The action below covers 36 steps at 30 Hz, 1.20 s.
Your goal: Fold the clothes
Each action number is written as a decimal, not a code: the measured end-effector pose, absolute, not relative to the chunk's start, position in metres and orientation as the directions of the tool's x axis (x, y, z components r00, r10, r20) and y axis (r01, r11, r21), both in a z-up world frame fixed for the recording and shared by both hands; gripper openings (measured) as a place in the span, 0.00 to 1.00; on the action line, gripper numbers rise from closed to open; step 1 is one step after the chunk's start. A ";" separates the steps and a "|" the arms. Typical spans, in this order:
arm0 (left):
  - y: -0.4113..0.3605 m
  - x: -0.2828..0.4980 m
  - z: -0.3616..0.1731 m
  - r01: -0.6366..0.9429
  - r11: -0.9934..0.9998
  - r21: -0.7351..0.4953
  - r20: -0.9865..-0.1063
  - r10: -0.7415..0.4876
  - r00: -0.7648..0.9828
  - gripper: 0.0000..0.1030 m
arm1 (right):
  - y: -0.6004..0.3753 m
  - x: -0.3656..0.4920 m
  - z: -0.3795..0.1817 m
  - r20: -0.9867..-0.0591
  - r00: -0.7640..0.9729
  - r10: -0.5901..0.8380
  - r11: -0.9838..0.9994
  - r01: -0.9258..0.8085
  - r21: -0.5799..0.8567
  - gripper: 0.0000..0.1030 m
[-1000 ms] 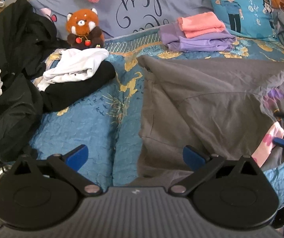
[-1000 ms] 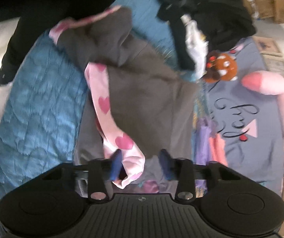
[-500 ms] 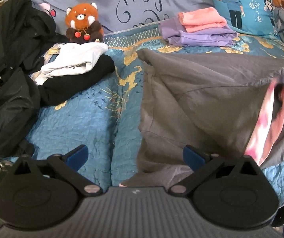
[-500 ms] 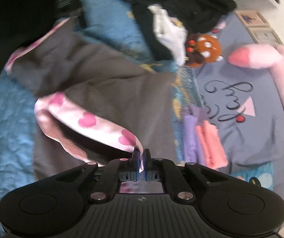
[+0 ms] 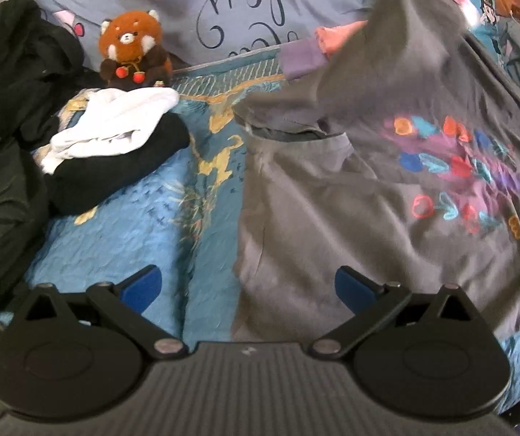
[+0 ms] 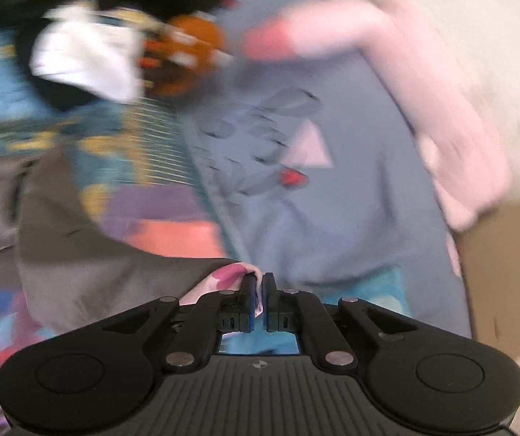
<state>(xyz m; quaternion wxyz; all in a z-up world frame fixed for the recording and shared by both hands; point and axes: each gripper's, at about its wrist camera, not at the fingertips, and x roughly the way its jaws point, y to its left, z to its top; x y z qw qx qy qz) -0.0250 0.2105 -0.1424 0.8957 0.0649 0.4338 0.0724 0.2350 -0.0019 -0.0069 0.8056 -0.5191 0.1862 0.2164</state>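
Right claw (image 6: 258,290) clamped on the pink cuff (image 6: 229,277) of the grey shirt (image 5: 387,189) — left claw (image 5: 247,287) spread wide, empty, over the bed (image 5: 133,225).

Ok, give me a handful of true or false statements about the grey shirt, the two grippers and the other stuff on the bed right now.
1. The right gripper is shut on the grey shirt's pink heart-print cuff. True.
2. The left gripper grips the shirt's hem. False: its jaws stand wide open, holding nothing.
3. A colourful print shows on the shirt. True.
4. The red panda plush lies on the shirt. False: it sits behind the white garment, apart from the shirt.
5. The white garment rests on a black one. True.
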 end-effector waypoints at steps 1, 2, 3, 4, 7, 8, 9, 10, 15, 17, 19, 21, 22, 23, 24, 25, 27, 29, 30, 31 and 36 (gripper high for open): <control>0.210 -0.019 -0.143 -0.073 0.982 0.176 -0.767 0.183 0.614 1.00 | -0.001 0.257 -0.005 -0.527 0.841 0.122 0.403 -0.527 -0.748 0.03; 0.209 -0.014 -0.144 -0.072 0.982 0.173 -0.767 0.180 0.616 1.00 | 0.000 0.277 -0.004 -0.530 0.843 0.092 0.432 -0.513 -0.742 0.03; 0.208 -0.007 -0.145 -0.072 0.982 0.174 -0.765 0.180 0.618 1.00 | 0.001 0.296 -0.005 -0.535 0.842 0.061 0.460 -0.500 -0.734 0.03; 0.207 -0.001 -0.146 -0.070 0.982 0.174 -0.763 0.180 0.621 1.00 | 0.002 0.315 -0.008 -0.545 0.838 0.031 0.487 -0.489 -0.724 0.04; 0.203 0.017 -0.149 -0.057 0.983 0.172 -0.761 0.170 0.626 1.00 | 0.019 0.367 -0.017 -0.577 0.816 -0.045 0.556 -0.459 -0.693 0.04; 0.201 0.022 -0.150 -0.053 0.984 0.170 -0.758 0.165 0.631 1.00 | 0.027 0.381 -0.020 -0.586 0.808 -0.066 0.571 -0.451 -0.686 0.04; 0.199 0.028 -0.151 -0.049 0.985 0.167 -0.756 0.159 0.635 1.00 | 0.032 0.391 -0.025 -0.594 0.800 -0.088 0.582 -0.443 -0.682 0.04; 0.197 0.034 -0.151 -0.045 0.985 0.164 -0.753 0.154 0.640 1.00 | 0.035 0.399 -0.032 -0.600 0.792 -0.109 0.592 -0.434 -0.680 0.05; 0.190 0.053 -0.154 -0.023 0.990 0.140 -0.744 0.120 0.657 1.00 | 0.039 0.425 -0.061 -0.598 0.777 -0.195 0.606 -0.384 -0.697 0.38; 0.188 0.056 -0.156 -0.021 0.990 0.139 -0.744 0.118 0.658 1.00 | 0.034 0.427 -0.062 -0.587 0.780 -0.218 0.603 -0.365 -0.709 0.44; 0.188 0.056 -0.158 -0.026 0.990 0.140 -0.745 0.123 0.656 1.00 | 0.025 0.429 -0.056 -0.587 0.773 -0.239 0.613 -0.348 -0.709 0.51; 0.188 0.055 -0.159 -0.030 0.990 0.140 -0.747 0.125 0.653 1.00 | 0.014 0.430 -0.047 -0.588 0.766 -0.260 0.623 -0.332 -0.708 0.59; 0.188 0.055 -0.159 -0.033 0.990 0.141 -0.746 0.128 0.653 1.00 | 0.010 0.429 -0.041 -0.582 0.769 -0.266 0.616 -0.329 -0.716 0.61; 0.188 0.054 -0.159 -0.035 0.989 0.142 -0.746 0.130 0.654 1.00 | 0.007 0.427 -0.035 -0.575 0.773 -0.267 0.608 -0.328 -0.723 0.61; 0.188 0.054 -0.159 -0.038 0.989 0.142 -0.745 0.132 0.654 1.00 | 0.005 0.426 -0.030 -0.571 0.776 -0.269 0.606 -0.324 -0.726 0.61; 0.189 0.052 -0.158 -0.040 0.989 0.139 -0.743 0.131 0.656 1.00 | 0.003 0.425 -0.024 -0.573 0.775 -0.266 0.614 -0.322 -0.720 0.61; 0.188 0.050 -0.155 -0.039 0.990 0.133 -0.738 0.125 0.663 1.00 | 0.000 0.424 -0.012 -0.591 0.767 -0.249 0.644 -0.324 -0.693 0.61; 0.186 0.047 -0.152 -0.034 0.991 0.127 -0.733 0.117 0.670 1.00 | -0.001 0.423 -0.001 -0.626 0.747 -0.225 0.677 -0.342 -0.651 0.63; 0.185 0.046 -0.152 -0.032 0.992 0.126 -0.732 0.114 0.672 1.00 | -0.001 0.423 0.001 -0.642 0.736 -0.214 0.686 -0.355 -0.635 0.65; 0.184 0.046 -0.152 -0.030 0.992 0.125 -0.731 0.112 0.673 1.00 | 0.001 0.422 0.001 -0.654 0.727 -0.209 0.683 -0.370 -0.629 0.68; 0.183 0.045 -0.153 -0.038 0.991 0.128 -0.729 0.120 0.674 1.00 | 0.010 0.415 -0.022 -0.647 0.700 -0.301 0.535 -0.438 -0.722 0.71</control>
